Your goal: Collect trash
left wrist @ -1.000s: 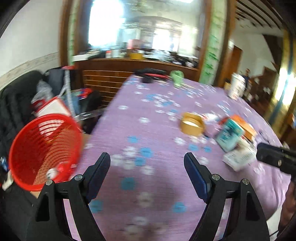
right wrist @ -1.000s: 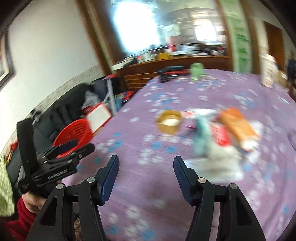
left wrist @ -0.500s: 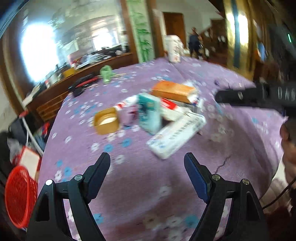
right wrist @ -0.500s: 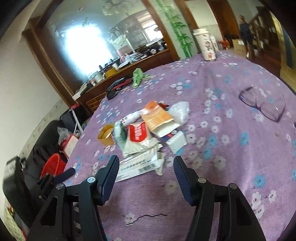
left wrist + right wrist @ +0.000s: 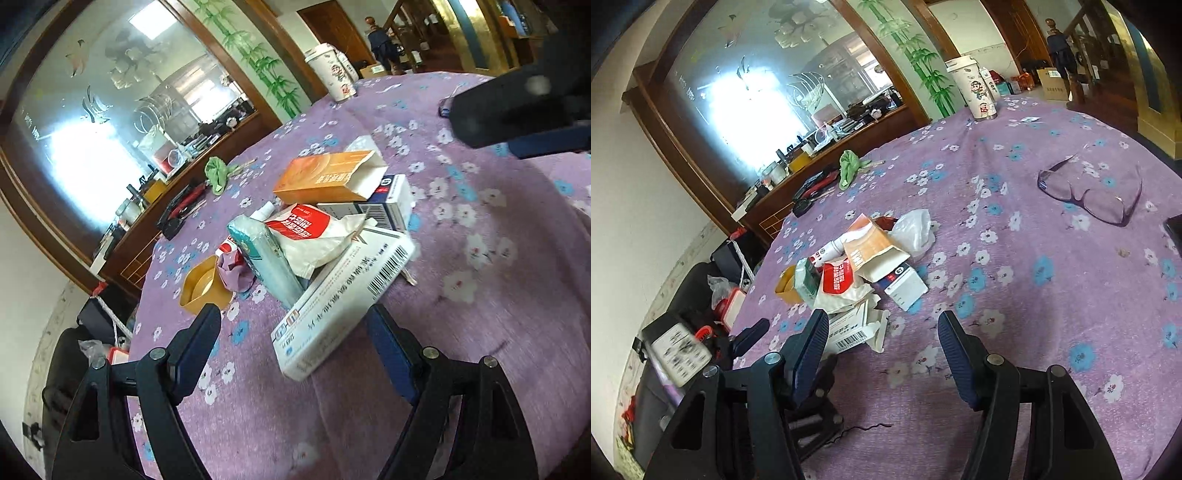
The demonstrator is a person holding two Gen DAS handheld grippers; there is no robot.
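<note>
A pile of trash lies on the purple flowered tablecloth (image 5: 480,229): a long white barcode box (image 5: 343,295), an orange carton (image 5: 325,177), a red-and-white pouch (image 5: 306,232), a teal pack (image 5: 266,258), a small blue-and-white box (image 5: 388,206) and a yellow tub (image 5: 203,288). My left gripper (image 5: 290,317) is low over the cloth. Its jaws are closing a little, with the white box's near end between them, untouched. My right gripper (image 5: 882,319) stands open right of the pile, over bare cloth, the white box (image 5: 849,328) by its left finger.
A white tumbler (image 5: 975,88), clear glasses (image 5: 1089,195), a green cloth (image 5: 849,166) and a black-and-red tool (image 5: 812,188) lie farther back. A dark sideboard (image 5: 827,147) stands behind the table. Bags and clutter fill the floor at the left edge (image 5: 727,291).
Both views swung right, away from the red basket, and rolled. The trash pile is now close ahead. My left gripper came up to the white box's near end.
</note>
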